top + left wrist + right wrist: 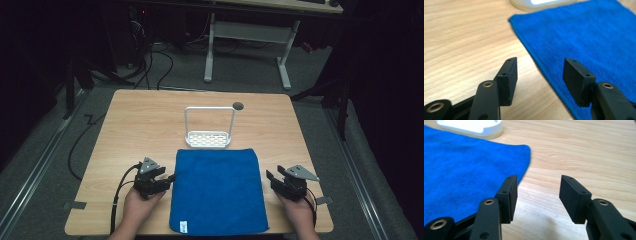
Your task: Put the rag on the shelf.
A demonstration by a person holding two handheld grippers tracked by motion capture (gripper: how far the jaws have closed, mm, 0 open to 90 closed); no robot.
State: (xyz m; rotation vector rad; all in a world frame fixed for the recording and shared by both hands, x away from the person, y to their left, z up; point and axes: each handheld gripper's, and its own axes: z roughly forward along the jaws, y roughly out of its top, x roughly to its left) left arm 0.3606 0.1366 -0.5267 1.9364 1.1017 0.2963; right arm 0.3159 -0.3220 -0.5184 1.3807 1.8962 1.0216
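A blue towel (217, 190) lies flat on the wooden table (130, 125), reaching to the near edge, with a small white tag at its near left corner. A white rack (209, 135) with a tall wire handle stands just beyond the towel's far edge. My left gripper (170, 177) is held at the towel's left edge, open, its jaws straddling that edge (541, 67). My right gripper (271, 176) sits just off the towel's right edge, open and holding nothing; in the right gripper view (537, 195) the blue towel (466, 170) is to the left of the jaws.
A small dark round mark (238, 105) sits on the table behind the rack. Bits of tape (75, 205) stick out at the table's near corners. Beyond the table stand a white-legged desk (250, 35) and floor cables (150, 60).
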